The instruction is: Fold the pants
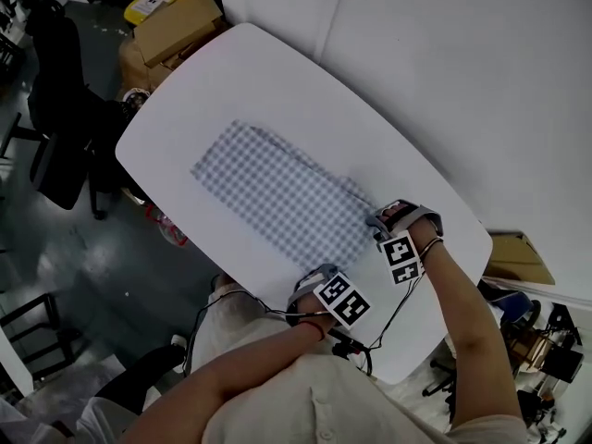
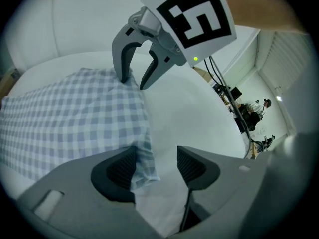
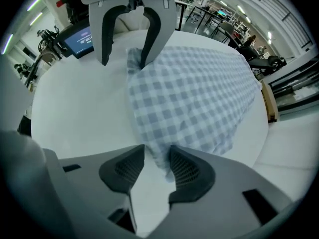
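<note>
Blue-and-white checked pants (image 1: 277,197) lie flat and folded into a long rectangle on the white oval table (image 1: 185,109). Both grippers stand at the near end of the cloth, pointing down. My left gripper (image 1: 308,288) is open over the near-left corner. In the left gripper view that corner of the pants (image 2: 70,118) lies between the jaws of the left gripper (image 2: 155,166), against one pad only. My right gripper (image 1: 393,215) is open at the near-right corner. In the right gripper view a fold of the pants (image 3: 194,93) hangs in the gap of the right gripper (image 3: 152,166).
Cardboard boxes and a yellow case (image 1: 176,17) sit on the floor beyond the table's far left end. A black chair (image 1: 60,128) stands to the left, and another carton (image 1: 518,257) lies at the right. Cables trail from the grippers over the table's near edge.
</note>
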Demonstrator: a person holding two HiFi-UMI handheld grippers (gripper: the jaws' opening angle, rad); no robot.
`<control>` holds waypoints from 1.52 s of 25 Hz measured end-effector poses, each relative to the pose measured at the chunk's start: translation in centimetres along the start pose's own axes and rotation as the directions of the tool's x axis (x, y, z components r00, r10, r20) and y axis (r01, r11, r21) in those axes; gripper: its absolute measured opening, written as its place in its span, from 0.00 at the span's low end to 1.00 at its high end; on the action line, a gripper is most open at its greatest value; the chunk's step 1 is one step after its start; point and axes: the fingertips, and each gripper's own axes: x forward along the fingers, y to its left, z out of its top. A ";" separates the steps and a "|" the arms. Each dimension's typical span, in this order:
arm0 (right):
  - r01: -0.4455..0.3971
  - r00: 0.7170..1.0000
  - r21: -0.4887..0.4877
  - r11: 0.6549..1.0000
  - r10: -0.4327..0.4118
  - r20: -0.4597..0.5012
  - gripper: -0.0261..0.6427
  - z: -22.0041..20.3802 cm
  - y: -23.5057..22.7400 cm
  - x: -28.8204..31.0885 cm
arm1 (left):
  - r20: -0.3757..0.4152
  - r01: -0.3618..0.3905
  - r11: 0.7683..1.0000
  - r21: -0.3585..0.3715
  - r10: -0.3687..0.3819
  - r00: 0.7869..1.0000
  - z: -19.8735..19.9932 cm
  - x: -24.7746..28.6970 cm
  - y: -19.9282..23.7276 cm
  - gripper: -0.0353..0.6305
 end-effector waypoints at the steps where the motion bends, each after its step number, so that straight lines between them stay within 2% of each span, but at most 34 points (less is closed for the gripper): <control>1: -0.008 1.000 -0.001 1.000 0.008 0.001 0.28 0.0 0.0 0.2 | 0.004 -0.012 1.000 -0.003 0.012 1.000 0.0 0.0 0.3 0.43; 4: -0.041 0.999 0.006 0.999 0.041 0.011 0.28 -0.1 -0.1 0.5 | 0.012 -0.072 0.997 0.030 0.071 0.997 0.0 0.1 1.2 0.30; 6: -0.048 0.999 0.019 0.999 0.048 0.018 0.27 0.0 0.0 0.5 | 0.012 -0.112 0.992 0.063 0.111 0.994 -0.1 0.1 1.7 0.25; 8: -0.036 0.999 0.046 0.998 0.035 0.020 0.24 0.1 -0.2 0.3 | 0.030 -0.125 0.991 0.055 0.124 0.992 -0.2 -0.1 2.3 0.16; 9: -0.025 1.000 0.061 0.998 0.024 0.020 0.14 0.1 -0.4 0.3 | 0.045 -0.116 0.993 0.033 0.114 0.992 -0.2 -0.2 2.6 0.13; 10: -0.022 1.000 0.074 0.997 0.021 0.019 0.11 0.1 -0.5 0.3 | 0.059 -0.098 0.995 0.003 0.098 0.993 -0.3 -0.3 2.8 0.12; 15: -0.048 0.999 0.104 0.993 0.046 0.026 0.10 0.1 -0.8 -0.3 | 0.080 -0.004 0.991 -0.135 0.015 0.997 -0.8 -0.8 3.2 0.09; 19: -0.065 0.997 0.151 0.986 0.058 0.056 0.10 0.3 -1.2 -1.5 | 0.111 0.086 0.981 -0.173 -0.068 0.992 -1.3 -1.8 3.0 0.09; 25: -0.101 0.993 0.162 0.982 0.089 0.077 0.10 0.4 -1.5 -3.3 | 0.171 0.204 0.954 -0.219 -0.168 0.971 -0.8 -4.6 3.4 0.09; 28: -0.154 0.986 0.181 0.971 0.140 0.091 0.09 0.6 -1.1 -4.6 | 0.187 0.274 0.939 -0.208 -0.236 0.953 -0.4 -6.4 2.1 0.09; 30: -0.220 0.974 0.199 0.955 0.204 0.096 0.09 0.6 -0.2 -5.6 | 0.203 0.338 0.919 -0.205 -0.298 0.933 0.0 -7.6 0.7 0.09; 34: -0.375 0.927 0.257 0.891 0.358 0.112 0.09 0.5 2.0 -7.6 | 0.236 0.466 0.863 -0.197 -0.419 0.877 0.7 -10.2 -1.6 0.09; 36: -0.418 0.909 0.290 0.861 0.399 0.124 0.09 0.5 2.2 -8.8 | 0.252 0.498 0.846 -0.188 -0.449 0.857 1.0 -11.7 -1.5 0.09; 38: -0.424 0.906 0.319 0.848 0.401 0.137 0.09 0.7 1.1 -9.8 | 0.267 0.515 0.838 -0.183 -0.461 0.846 1.2 -13.2 -0.5 0.09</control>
